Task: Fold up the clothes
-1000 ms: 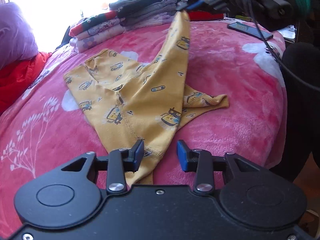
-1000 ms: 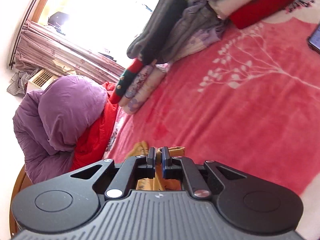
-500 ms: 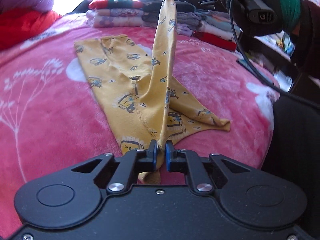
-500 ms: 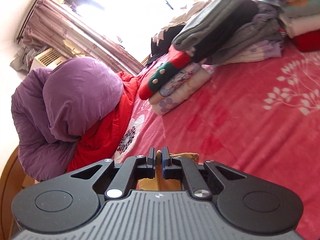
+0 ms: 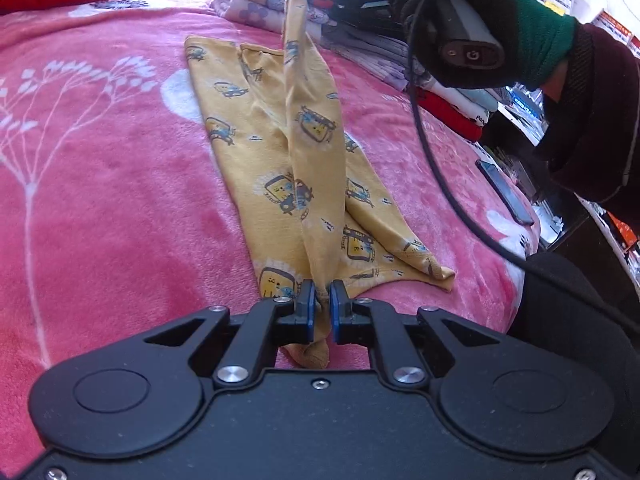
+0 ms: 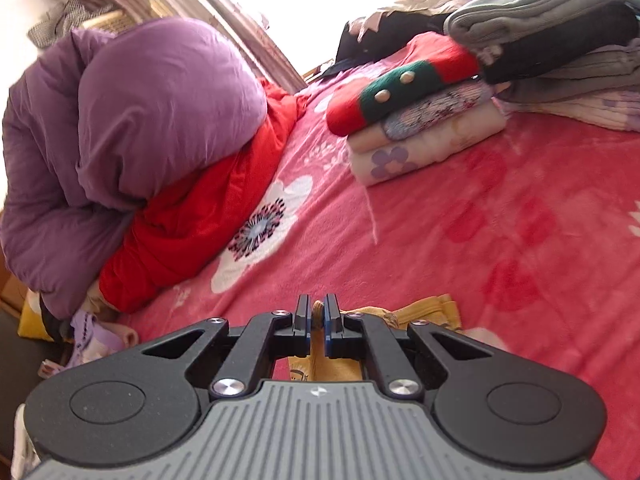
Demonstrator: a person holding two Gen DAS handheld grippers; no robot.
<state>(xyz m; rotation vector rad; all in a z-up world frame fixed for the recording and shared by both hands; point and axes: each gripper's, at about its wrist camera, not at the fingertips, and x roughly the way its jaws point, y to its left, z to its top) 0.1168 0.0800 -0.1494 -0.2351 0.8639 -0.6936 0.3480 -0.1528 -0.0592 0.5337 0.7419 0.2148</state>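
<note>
Yellow printed pants [image 5: 280, 184] spread on the pink floral blanket [image 5: 100, 200] of a bed, one leg lifted into a taut strip. Near end pinched between the blue pads of the left gripper [image 5: 321, 312]; far end clamped in the right gripper [image 6: 316, 318], seen from the left wrist view held up by a black-gloved hand [image 5: 460, 28] in front of the folded clothes stack [image 6: 440, 120]. Only from the right wrist view: purple duvet [image 6: 140, 120] over a red quilt [image 6: 200, 208] and bright curtains. Only from the left: a phone [image 5: 504, 192] on the blanket.
</note>
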